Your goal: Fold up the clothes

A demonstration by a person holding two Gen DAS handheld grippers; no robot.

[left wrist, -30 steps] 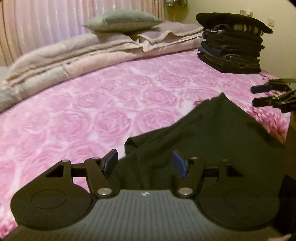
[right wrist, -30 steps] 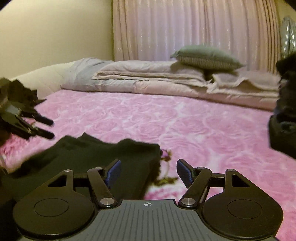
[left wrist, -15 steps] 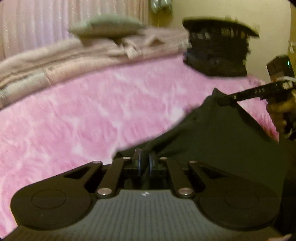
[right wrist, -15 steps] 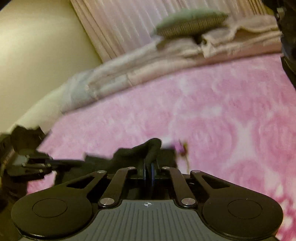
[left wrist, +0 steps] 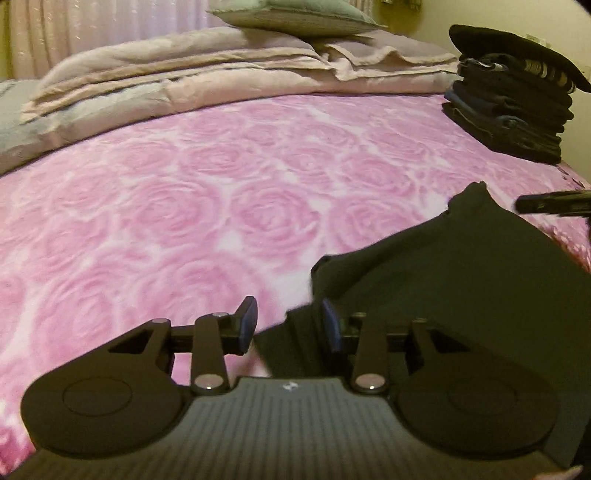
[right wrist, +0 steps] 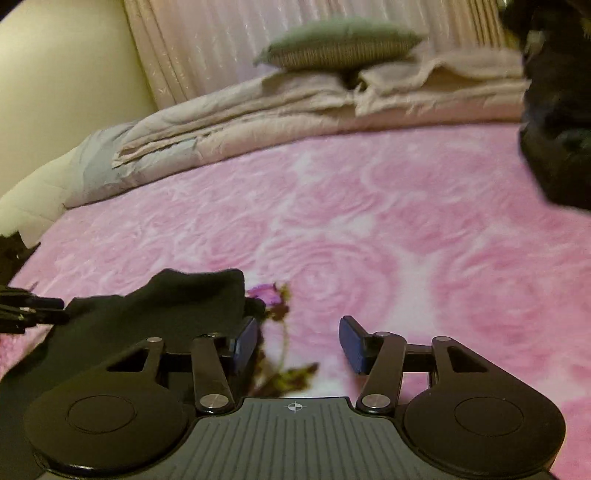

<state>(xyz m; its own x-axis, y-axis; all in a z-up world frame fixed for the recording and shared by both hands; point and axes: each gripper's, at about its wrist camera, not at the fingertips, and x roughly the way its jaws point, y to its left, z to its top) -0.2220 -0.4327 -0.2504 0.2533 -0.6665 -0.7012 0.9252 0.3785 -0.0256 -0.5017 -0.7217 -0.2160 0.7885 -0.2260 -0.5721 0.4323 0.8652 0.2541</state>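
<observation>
A dark green garment (left wrist: pixel 461 266) lies on the pink rose-patterned bedspread (left wrist: pixel 184 221), at the right of the left wrist view. My left gripper (left wrist: pixel 289 325) is open, and the cloth's near corner lies loosely by its right finger. In the right wrist view the same garment (right wrist: pixel 166 306) is bunched at the left, just beyond the left finger of my right gripper (right wrist: pixel 299 343), which is open with only bedspread between its fingers. Each gripper's dark tips show in the other's view: the right gripper (left wrist: pixel 554 203) and the left gripper (right wrist: pixel 29 310).
A stack of folded dark clothes (left wrist: pixel 509 110) stands at the bed's far right corner and appears close by at the right (right wrist: pixel 561 110). Folded beige quilts (left wrist: pixel 221 74) and a grey-green pillow (left wrist: pixel 295 18) line the back, before a curtain. Bare bedspread (right wrist: pixel 369 221) spreads ahead.
Both grippers were open a second ago, shut on the garment's edge half a second ago, and are open again now. The cloth has been let go and lies on the bed.
</observation>
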